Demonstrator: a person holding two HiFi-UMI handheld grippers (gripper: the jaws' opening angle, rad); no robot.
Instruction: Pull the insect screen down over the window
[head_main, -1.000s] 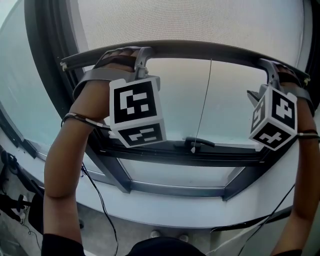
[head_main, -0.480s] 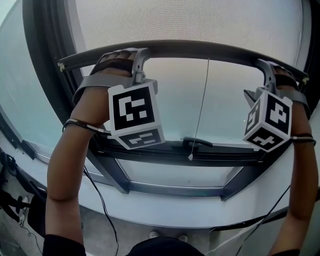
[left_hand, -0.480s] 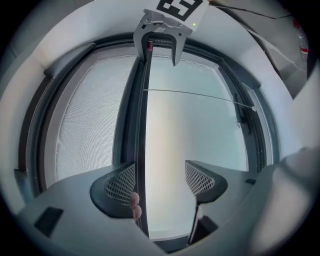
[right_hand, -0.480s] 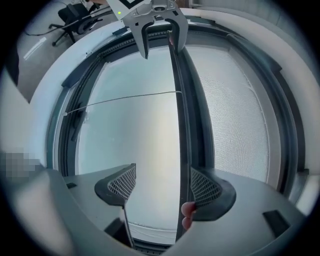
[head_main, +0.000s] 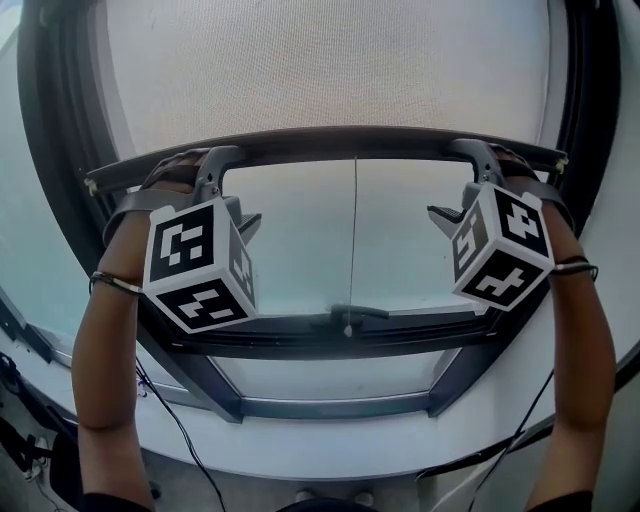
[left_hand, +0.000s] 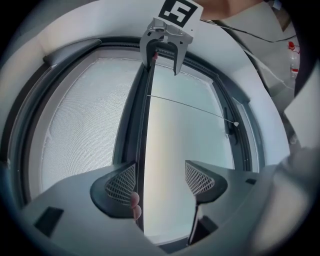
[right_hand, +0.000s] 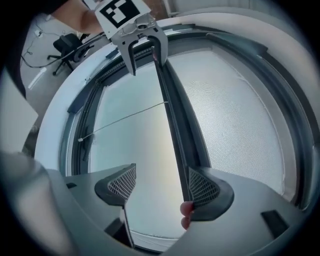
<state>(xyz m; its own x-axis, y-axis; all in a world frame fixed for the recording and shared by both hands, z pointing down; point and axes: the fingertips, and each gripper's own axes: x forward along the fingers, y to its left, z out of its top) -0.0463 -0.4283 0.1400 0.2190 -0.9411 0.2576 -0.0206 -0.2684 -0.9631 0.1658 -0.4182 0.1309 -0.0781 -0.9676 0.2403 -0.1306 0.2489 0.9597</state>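
Grey mesh of the insect screen (head_main: 330, 70) fills the upper half of the head view. The window (head_main: 300, 240) pane below is bare, so the pull looks about midway. The screen's bottom bar (head_main: 340, 148) crosses mid-frame. Both forearms (head_main: 105, 340) reach up, with the left gripper (left_hand: 160, 180) and right gripper (right_hand: 162, 187) hooked over it, jaws apart and unclamped. Next comes an even downward drag. The pull cord (head_main: 353, 240) hangs at centre.

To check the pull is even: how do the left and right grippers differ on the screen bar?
The left gripper is near the bar's left end, the right gripper near its right end. In the gripper views the bar runs along the left gripper's left-hand jaw but the right gripper's right-hand jaw. Both have jaws apart.
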